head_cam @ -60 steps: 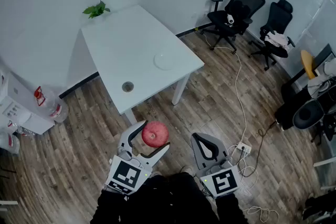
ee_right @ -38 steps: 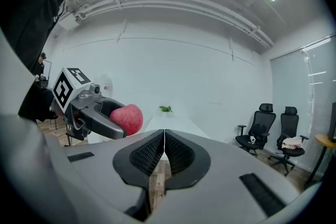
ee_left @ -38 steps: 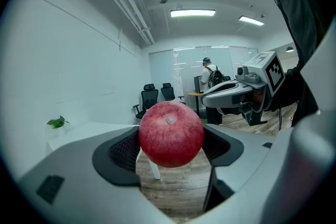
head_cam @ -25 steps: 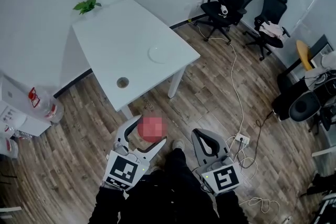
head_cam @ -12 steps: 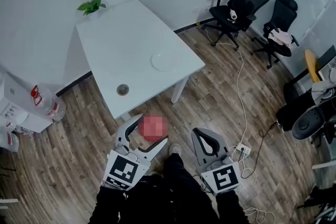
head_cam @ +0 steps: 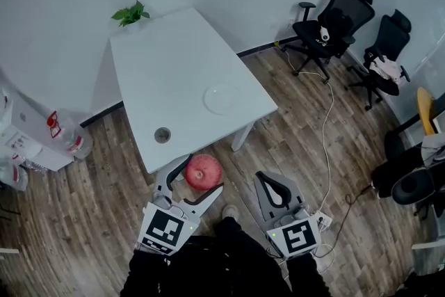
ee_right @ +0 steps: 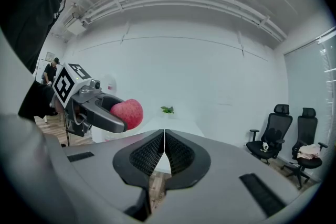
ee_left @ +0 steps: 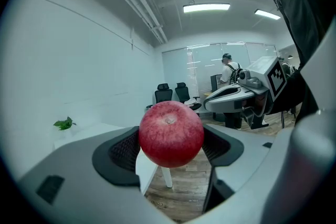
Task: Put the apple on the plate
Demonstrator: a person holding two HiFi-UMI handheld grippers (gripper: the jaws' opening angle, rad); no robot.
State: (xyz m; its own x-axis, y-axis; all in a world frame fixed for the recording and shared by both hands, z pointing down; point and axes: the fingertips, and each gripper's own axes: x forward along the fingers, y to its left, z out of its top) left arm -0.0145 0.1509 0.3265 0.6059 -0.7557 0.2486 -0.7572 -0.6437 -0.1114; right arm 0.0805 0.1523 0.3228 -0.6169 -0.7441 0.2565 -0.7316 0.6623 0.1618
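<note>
2-jawed clamp on apple [head_cam: 202,172], left gripper [head_cam: 204,174], just off table's [head_cam: 167,73] near edge; right gripper [head_cam: 263,181] pressed shut, empty, over open floor [head_cam: 292,142]. Plate [head_cam: 221,99] beyond, near right edge.

The left gripper [head_cam: 201,176] holds the apple [head_cam: 202,170] over wooden floor [head_cam: 292,142] just short of the white table [head_cam: 167,73] bearing the plate [head_cam: 221,98], while the right gripper's [head_cam: 261,181] jaws seem pressed together.

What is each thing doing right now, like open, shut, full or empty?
Apple: held up in the air.
Left gripper: shut on the apple.
Right gripper: shut, nothing in it.
Plate: empty, on the table.
Plant: upright, at the table's far corner.
</note>
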